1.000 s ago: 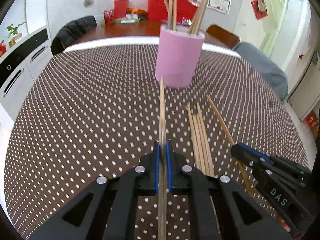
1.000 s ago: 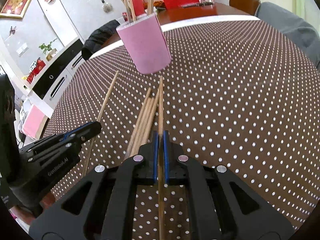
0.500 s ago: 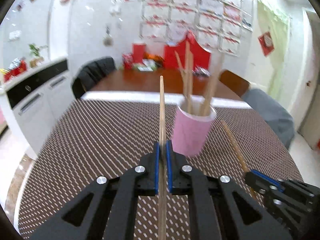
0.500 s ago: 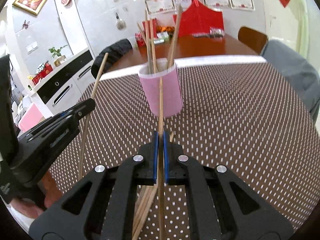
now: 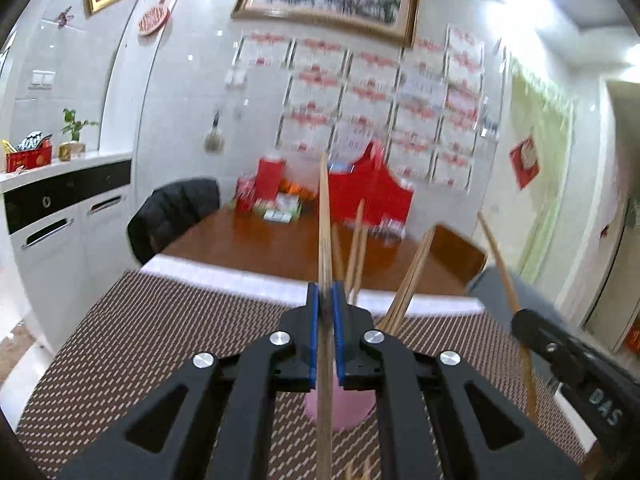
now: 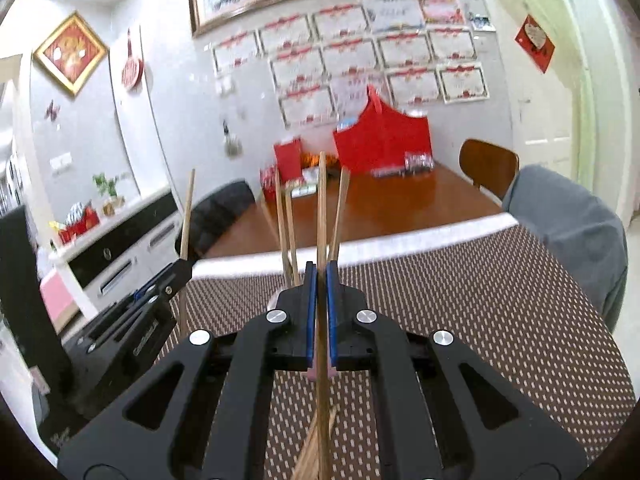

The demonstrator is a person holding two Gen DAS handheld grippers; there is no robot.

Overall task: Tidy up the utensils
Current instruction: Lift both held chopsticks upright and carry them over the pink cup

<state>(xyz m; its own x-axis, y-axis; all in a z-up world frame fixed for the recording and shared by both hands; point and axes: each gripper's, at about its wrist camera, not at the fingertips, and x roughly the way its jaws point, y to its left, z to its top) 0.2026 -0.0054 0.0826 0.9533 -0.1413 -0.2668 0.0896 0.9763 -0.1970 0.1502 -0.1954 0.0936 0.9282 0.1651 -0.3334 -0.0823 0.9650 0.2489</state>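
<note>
Each gripper is clenched on one chopstick: left gripper [image 5: 326, 304], right gripper [image 6: 318, 280]. The pink cup [image 5: 340, 410] sits low at centre, mostly hidden behind the jaws (sticks already stand inside). Tip each end down over its mouth before releasing.

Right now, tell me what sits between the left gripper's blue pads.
One wooden chopstick sits clamped there, running forward past the left gripper above the pink cup. The left wrist view shows it.

A red gift bag [image 6: 382, 142] sits on a brown wooden table [image 6: 400, 204] below wall certificates [image 6: 352, 60]
</note>
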